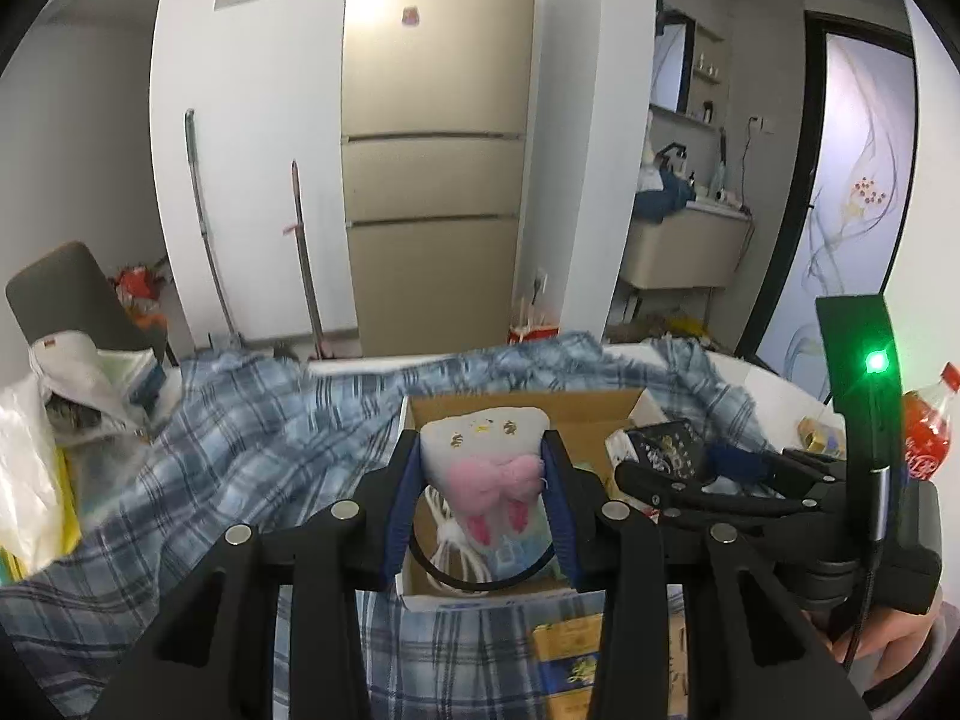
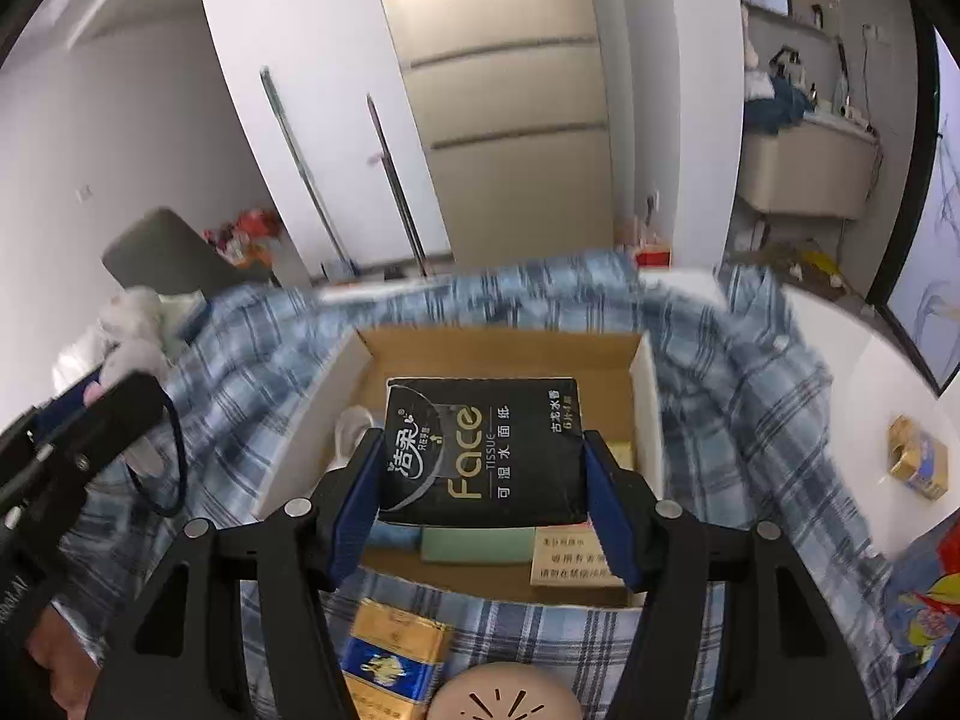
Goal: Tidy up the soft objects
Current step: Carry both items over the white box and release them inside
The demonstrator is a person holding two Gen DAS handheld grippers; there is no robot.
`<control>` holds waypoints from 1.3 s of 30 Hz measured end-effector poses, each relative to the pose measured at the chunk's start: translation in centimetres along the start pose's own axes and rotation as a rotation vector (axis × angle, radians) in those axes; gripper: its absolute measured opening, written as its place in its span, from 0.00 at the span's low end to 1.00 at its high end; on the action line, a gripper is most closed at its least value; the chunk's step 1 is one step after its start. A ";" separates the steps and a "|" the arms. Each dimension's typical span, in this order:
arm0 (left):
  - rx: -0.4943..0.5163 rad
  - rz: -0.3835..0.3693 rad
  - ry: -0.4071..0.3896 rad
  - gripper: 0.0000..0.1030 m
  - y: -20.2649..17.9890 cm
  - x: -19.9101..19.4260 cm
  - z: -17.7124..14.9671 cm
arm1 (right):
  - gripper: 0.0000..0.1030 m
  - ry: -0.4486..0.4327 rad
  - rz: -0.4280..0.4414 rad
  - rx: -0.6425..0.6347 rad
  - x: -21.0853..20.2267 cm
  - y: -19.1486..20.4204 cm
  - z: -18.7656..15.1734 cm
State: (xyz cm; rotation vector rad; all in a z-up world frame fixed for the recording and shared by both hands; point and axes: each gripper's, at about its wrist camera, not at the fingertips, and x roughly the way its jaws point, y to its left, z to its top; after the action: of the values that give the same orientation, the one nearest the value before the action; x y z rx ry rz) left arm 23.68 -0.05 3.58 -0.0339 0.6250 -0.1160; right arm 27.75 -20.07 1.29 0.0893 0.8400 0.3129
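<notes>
Mid-task, the left gripper (image 1: 483,480) pinched a plush toy (image 1: 486,456) and the right gripper (image 2: 483,486) a tissue pack (image 2: 483,450), both above the partly filled cardboard box (image 2: 649,396) at frame center.

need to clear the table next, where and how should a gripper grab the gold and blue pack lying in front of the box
Grip the gold and blue pack across its two long edges, coming straight down from above. It lies flat on the plaid cloth, so only the top is open. The round beige object crowds its right side.
</notes>
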 end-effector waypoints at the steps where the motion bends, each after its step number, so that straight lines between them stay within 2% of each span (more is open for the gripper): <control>1: -0.004 -0.004 0.007 0.40 0.1 0.4 -0.3 | 0.60 0.024 0.005 0.006 0.7 -0.1 -0.3; 5: -0.040 -0.028 0.033 0.40 1.2 1.9 -1.4 | 0.60 0.093 0.027 0.016 2.8 -0.5 -1.3; 8: -0.053 -0.035 0.051 0.40 1.9 3.1 -1.8 | 0.60 0.141 0.099 0.038 4.0 -0.7 -2.0; 13: -0.061 -0.042 0.057 0.40 2.4 4.6 -2.7 | 0.60 0.174 0.133 0.010 5.5 0.1 -2.8; 17: -0.096 -0.062 0.086 0.40 3.1 5.9 -3.0 | 0.60 0.214 0.103 0.009 6.6 0.2 -3.5; 22: -0.080 -0.057 0.107 0.40 2.9 6.8 -3.5 | 0.60 0.226 0.076 0.011 7.1 0.0 -3.8; 25: -0.092 -0.061 0.114 0.40 3.2 7.1 -3.6 | 0.61 0.214 0.064 0.008 7.0 0.1 -3.8; 27: -0.102 -0.054 0.111 0.49 3.4 7.0 -3.6 | 0.61 0.205 0.064 0.016 6.9 0.0 -3.8; 29: -0.111 -0.048 0.104 0.65 3.5 6.9 -3.6 | 0.65 0.189 0.072 0.027 6.7 -0.1 -3.6; 32: -0.119 -0.051 0.091 0.66 3.7 6.6 -3.5 | 0.74 0.145 0.057 0.020 5.8 -0.1 -3.4; 39: -0.096 -0.049 0.051 0.66 3.0 5.4 -3.2 | 0.74 0.094 0.029 0.022 4.3 -0.5 -2.4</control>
State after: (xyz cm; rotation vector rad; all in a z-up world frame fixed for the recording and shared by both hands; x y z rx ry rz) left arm 26.43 2.29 -2.35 -0.1392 0.6811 -0.1342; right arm 28.76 -19.36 -3.51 0.1083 0.9357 0.3374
